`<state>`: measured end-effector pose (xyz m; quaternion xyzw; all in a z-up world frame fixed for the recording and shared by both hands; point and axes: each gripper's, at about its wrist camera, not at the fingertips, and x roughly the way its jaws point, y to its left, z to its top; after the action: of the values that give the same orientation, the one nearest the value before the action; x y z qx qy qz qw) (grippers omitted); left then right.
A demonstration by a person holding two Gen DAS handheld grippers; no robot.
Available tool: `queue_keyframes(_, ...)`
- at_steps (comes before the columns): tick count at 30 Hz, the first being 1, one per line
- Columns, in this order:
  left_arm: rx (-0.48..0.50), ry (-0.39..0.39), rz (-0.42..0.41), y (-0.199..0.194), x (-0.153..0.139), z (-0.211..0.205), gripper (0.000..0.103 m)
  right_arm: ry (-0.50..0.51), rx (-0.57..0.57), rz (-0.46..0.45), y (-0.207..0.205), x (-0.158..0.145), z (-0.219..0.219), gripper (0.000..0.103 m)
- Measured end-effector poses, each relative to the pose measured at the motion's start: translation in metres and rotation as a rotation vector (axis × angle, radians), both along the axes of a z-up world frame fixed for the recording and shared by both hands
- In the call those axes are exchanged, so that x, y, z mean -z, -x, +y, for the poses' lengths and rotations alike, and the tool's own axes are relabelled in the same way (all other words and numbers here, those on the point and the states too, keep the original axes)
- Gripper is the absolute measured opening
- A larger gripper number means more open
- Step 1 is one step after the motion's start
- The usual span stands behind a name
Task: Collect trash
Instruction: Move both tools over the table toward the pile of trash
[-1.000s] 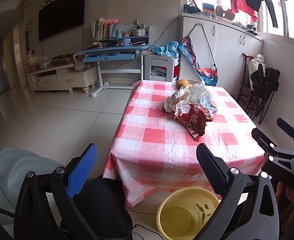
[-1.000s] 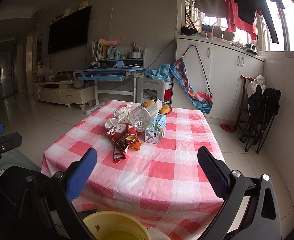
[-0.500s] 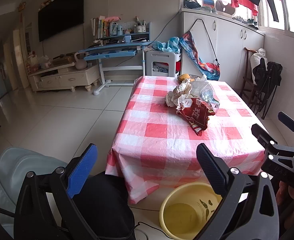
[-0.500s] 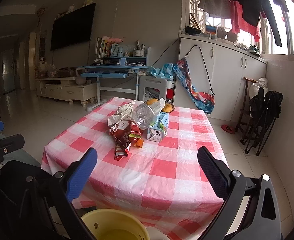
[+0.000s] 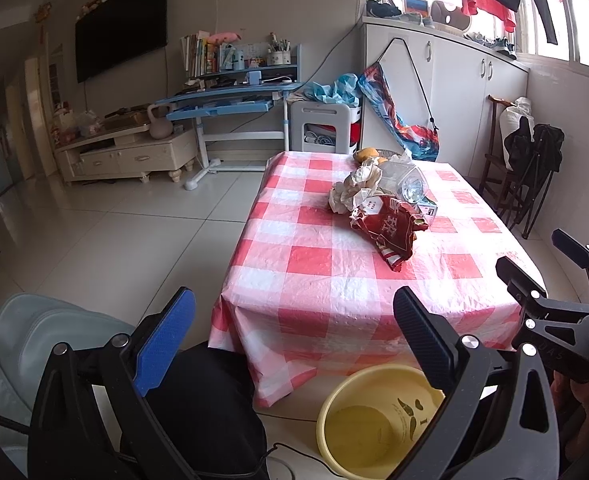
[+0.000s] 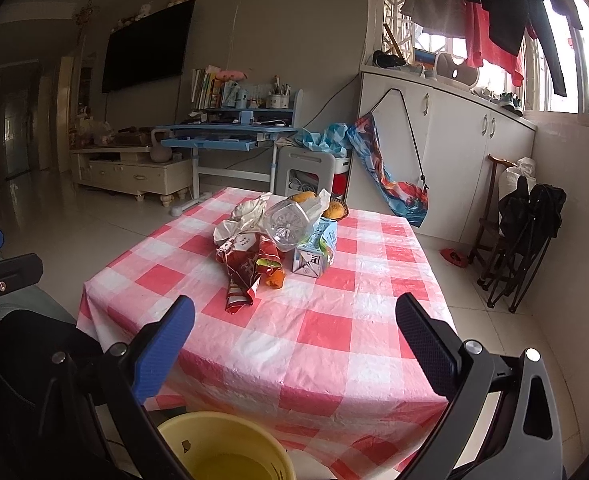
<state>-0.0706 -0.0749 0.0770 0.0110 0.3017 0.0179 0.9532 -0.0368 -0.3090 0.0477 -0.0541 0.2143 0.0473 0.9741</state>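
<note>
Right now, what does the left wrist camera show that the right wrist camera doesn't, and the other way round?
Only the left wrist view shows the right gripper from the side, open, over the table's near corner. Only the right wrist view shows the front of the small drink carton, an orange scrap beside the wrapper, and a red item on the floor past the table. Both show the checked tablecloth, the red snack wrapper, crumpled paper, the clear plastic bottle and the yellow bucket, with the left gripper open.

Both wrist views look from low beside the yellow bucket (image 5: 378, 420) (image 6: 226, 446), across the checked bench (image 5: 334, 280) (image 6: 314, 320) toward the trash pile (image 5: 382, 208) (image 6: 274, 240); the left one sits further left.
</note>
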Motion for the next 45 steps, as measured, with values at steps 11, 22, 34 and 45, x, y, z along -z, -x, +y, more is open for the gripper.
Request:
queue_keyframes(11, -0.011, 0.019, 0.019, -0.003, 0.005, 0.003, 0.096, 0.030, -0.024, 0.009, -0.001, 0.003, 0.009, 0.097)
queue_keyframes(22, -0.020, 0.033, 0.023, -0.005, 0.007, 0.009, 0.096, 0.041, -0.032, 0.018, -0.002, 0.005, 0.010, 0.097)
queue_keyframes(34, -0.025, 0.062, 0.017, -0.008, 0.007, 0.018, 0.096, 0.026, -0.047, 0.022, -0.002, 0.004, 0.012, 0.097)
queue_keyframes(45, 0.078, 0.049, -0.027, -0.055, -0.001, -0.002, 0.096, -0.038, -0.053, 0.007, -0.035, -0.028, -0.007, 0.097)
